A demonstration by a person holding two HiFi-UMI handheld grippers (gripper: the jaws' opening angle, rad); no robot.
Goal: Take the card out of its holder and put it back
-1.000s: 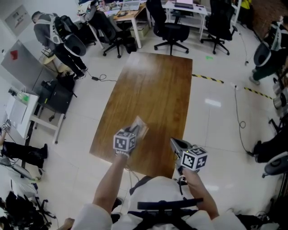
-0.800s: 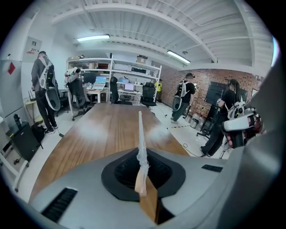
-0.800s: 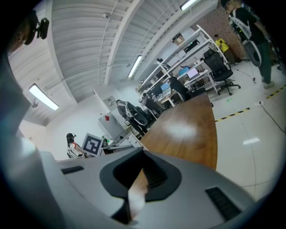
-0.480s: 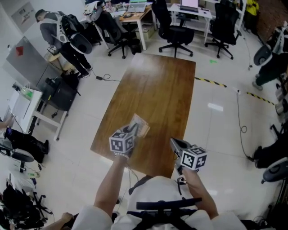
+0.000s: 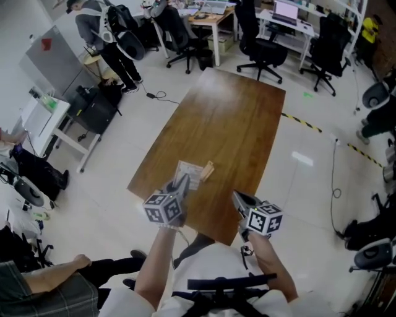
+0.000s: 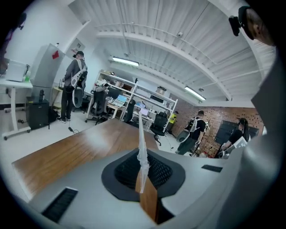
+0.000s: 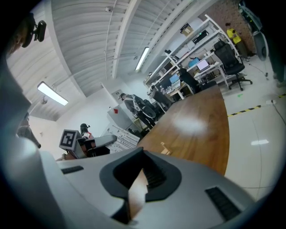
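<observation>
My left gripper (image 5: 184,183) is shut on the near edge of a clear plastic card holder (image 5: 187,171) above the near end of the wooden table (image 5: 223,124). In the left gripper view the holder (image 6: 140,129) stands edge-on, rising from between the closed jaws (image 6: 142,163). A small tan piece (image 5: 208,169) lies by the holder's right side, and I cannot tell whether they touch. It shows on the table (image 7: 196,129) in the right gripper view as well (image 7: 165,149). My right gripper (image 5: 237,197) hovers at the table's near right corner, jaws together (image 7: 142,173) with nothing in them.
Black office chairs (image 5: 272,52) and desks (image 5: 210,18) stand beyond the table's far end. A person (image 5: 102,28) stands at the far left beside a grey cabinet (image 5: 52,59). A white cart (image 5: 43,121) is at the left. Another person's arm (image 5: 55,275) shows at the bottom left.
My left gripper has risen and rolled, lifting the holder off the table. The right gripper has shifted a little. The head view has swung, bringing more floor at the left into sight.
</observation>
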